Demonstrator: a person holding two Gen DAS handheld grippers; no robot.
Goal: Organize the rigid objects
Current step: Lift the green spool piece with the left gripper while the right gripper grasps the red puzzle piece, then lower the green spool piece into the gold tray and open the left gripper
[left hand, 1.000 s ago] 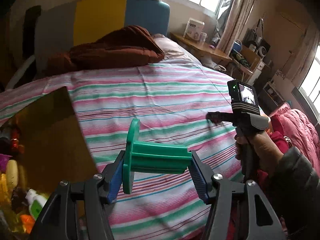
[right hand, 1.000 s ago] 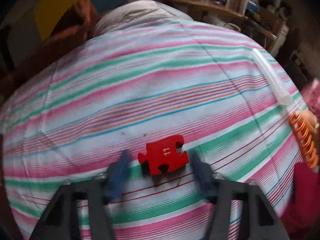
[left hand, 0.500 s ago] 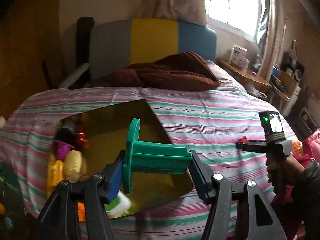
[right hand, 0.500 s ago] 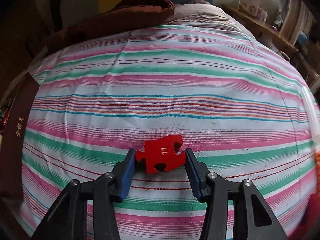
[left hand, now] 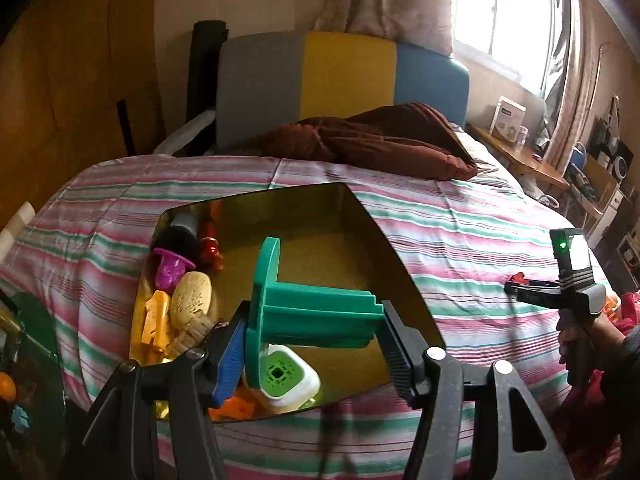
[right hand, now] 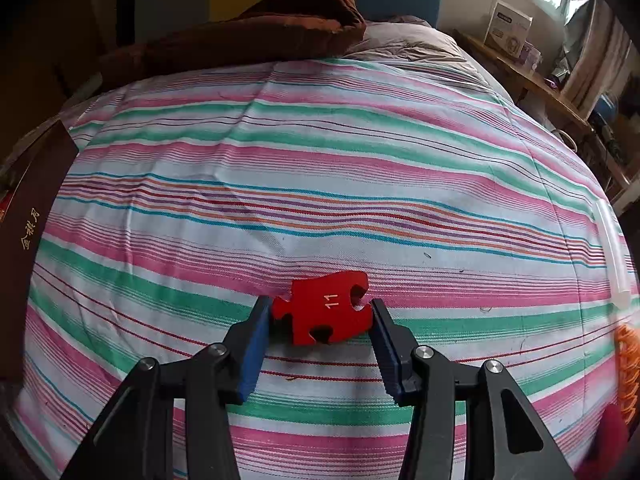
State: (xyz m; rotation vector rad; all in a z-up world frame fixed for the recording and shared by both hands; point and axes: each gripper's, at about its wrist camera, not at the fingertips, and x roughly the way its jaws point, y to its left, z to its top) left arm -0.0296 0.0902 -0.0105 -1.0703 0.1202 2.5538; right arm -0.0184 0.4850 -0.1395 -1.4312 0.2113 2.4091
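Observation:
My left gripper [left hand: 316, 348] is shut on a green plastic spool [left hand: 308, 308] and holds it above an open gold-lined box [left hand: 352, 232] on the striped bed. The box holds several toys, among them a white and green bottle [left hand: 288, 380] and a beige oval piece [left hand: 191, 298]. My right gripper [right hand: 320, 328] is shut on a red puzzle piece marked 11 [right hand: 326, 306], just above the striped bedspread [right hand: 320, 184]. The right gripper also shows in the left wrist view [left hand: 516, 286], far right, with the red piece at its tips.
A brown blanket [left hand: 380, 140] lies by the headboard [left hand: 340, 76]. The dark side of the box [right hand: 28, 208] is at the left in the right wrist view. A clear tube [right hand: 612, 248] and an orange coiled thing [right hand: 628, 364] lie at the right. A wooden side table [left hand: 524, 160] stands beyond.
My left gripper has swung left with the green spool, from over the bedspread to over the open box. My right gripper has shut on the red puzzle piece.

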